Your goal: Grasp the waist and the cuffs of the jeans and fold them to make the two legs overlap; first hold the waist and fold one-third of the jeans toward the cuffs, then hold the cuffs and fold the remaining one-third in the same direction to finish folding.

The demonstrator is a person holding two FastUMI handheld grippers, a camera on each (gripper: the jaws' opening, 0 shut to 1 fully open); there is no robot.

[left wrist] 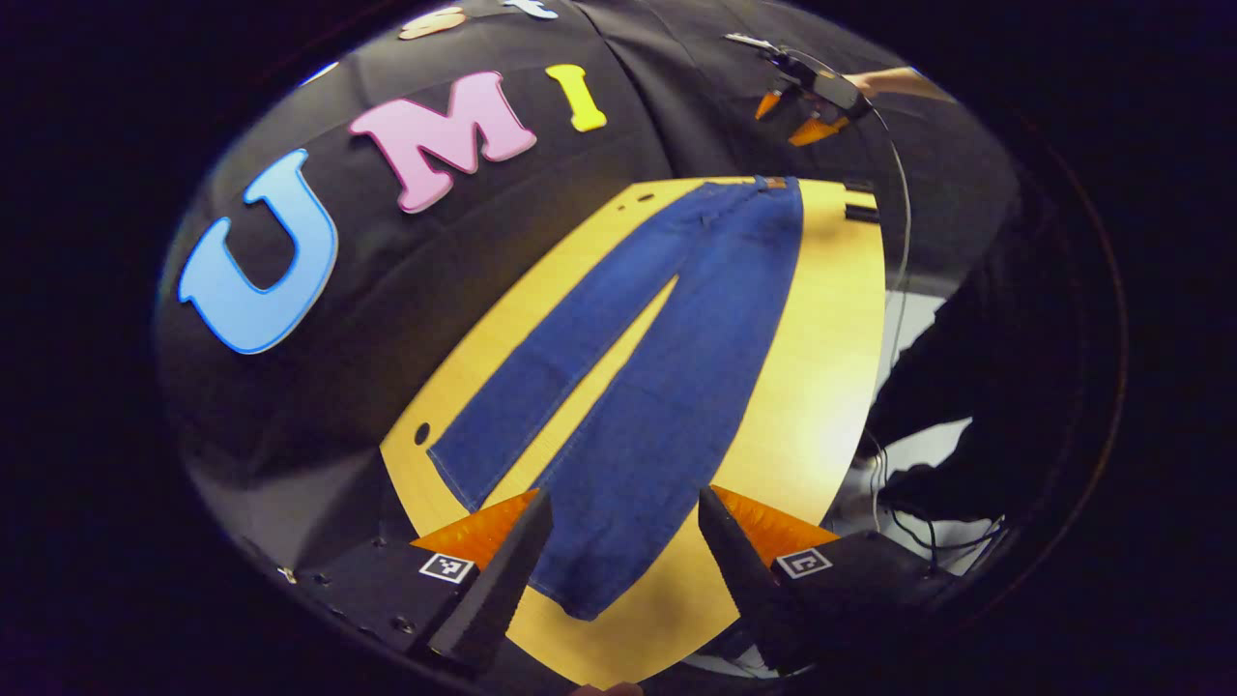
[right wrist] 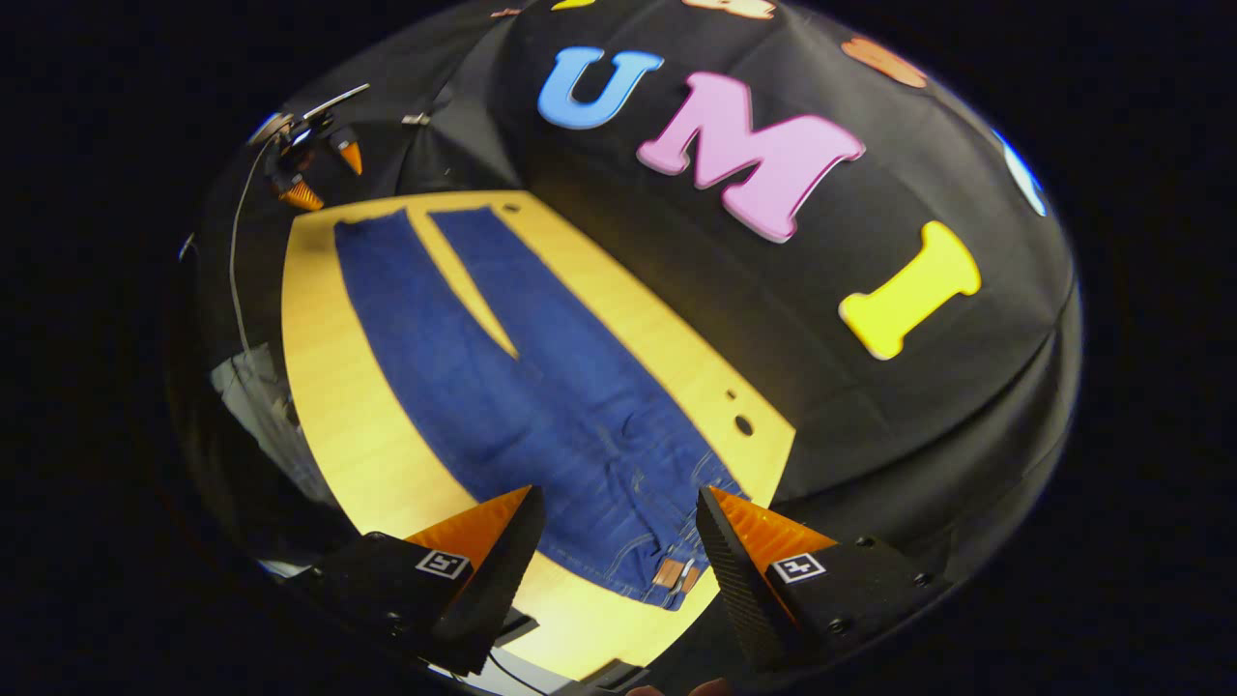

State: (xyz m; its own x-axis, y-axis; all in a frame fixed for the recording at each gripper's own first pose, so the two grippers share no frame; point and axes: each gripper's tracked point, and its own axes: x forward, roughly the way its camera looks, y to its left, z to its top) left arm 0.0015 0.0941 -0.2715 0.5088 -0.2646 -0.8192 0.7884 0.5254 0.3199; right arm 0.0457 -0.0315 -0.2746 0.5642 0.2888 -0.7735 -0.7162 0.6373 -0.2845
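I hold my left gripper (left wrist: 623,541) spread wide over the cuffs and my right gripper (right wrist: 618,541) spread wide over the waist, since the jeans (right wrist: 541,406) lie flat, unfolded, on the table (right wrist: 329,406).

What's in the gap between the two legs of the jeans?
Just bare yellow table, a narrow wedge between the two legs of the jeans. The right gripper view shows the same wedge.

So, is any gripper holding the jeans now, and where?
No. The left gripper and right gripper are open above the jeans, which lie flat on the table.
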